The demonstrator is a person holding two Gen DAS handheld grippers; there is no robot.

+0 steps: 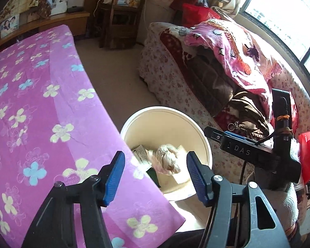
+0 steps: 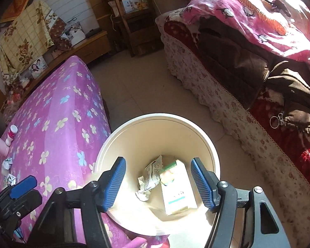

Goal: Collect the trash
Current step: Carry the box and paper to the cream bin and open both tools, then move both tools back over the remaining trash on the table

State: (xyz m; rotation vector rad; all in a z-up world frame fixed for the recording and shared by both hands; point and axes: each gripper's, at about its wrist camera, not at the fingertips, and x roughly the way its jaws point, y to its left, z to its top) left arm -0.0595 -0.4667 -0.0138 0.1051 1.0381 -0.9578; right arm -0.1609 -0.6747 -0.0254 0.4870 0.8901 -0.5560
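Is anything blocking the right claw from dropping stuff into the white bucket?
Nothing visible does. The right claw is open and empty right above the white bucket, whose mouth has no lid. Only a crumpled paper and a small box lie at its bottom.

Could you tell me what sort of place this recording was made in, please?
Most likely a lived-in home bedroom or sitting room: a floral pink cloth over a bed or table, a sofa piled with blankets, family photos on a wooden cabinet, and a bin on the tiled floor.
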